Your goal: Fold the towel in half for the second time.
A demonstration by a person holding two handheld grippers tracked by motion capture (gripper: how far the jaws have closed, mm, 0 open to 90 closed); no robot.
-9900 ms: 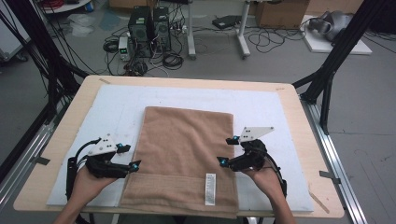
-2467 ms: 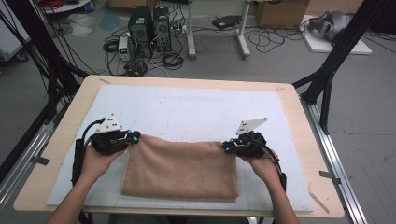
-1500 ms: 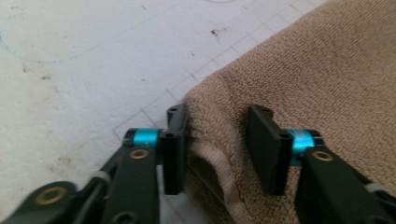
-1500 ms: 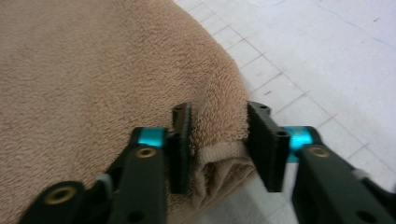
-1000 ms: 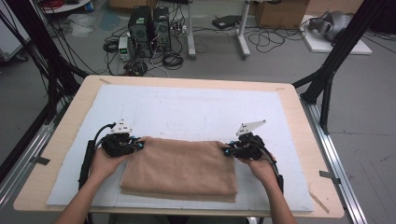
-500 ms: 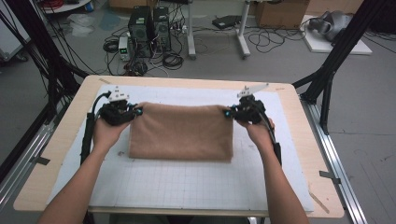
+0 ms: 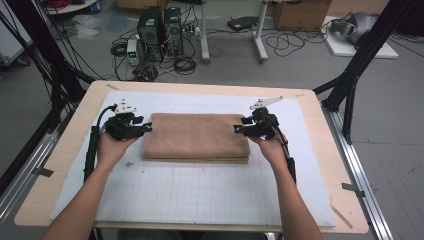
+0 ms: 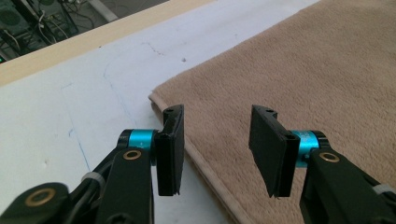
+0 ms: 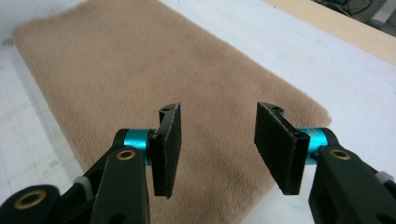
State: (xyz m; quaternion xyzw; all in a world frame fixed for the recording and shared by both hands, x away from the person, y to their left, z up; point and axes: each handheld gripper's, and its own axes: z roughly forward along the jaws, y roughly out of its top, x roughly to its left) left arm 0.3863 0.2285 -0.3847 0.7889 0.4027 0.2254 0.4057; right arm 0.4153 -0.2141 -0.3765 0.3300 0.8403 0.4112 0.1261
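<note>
High view: folded tan towel flat on white mat of bench, left tool off its left far corner, right tool off its right far corner. One tool per corner keeps the fold square while laying down.

Left gripper view: jaws of left tool part open, just been opening, nothing between the pads. Towel corner and hem directly below and ahead of the gap, apart from the pads. Cloth released, not dropped crooked.

Right gripper view: right tool same state, jaws part open and just been opening, gap empty, towel surface beneath and ahead.

Near long edge shows stacked layers, so fold probably complete; layer count unclear at this resolution. Both tools held just outboard of the ends, likely to clear the pile without dragging the top layer.
</note>
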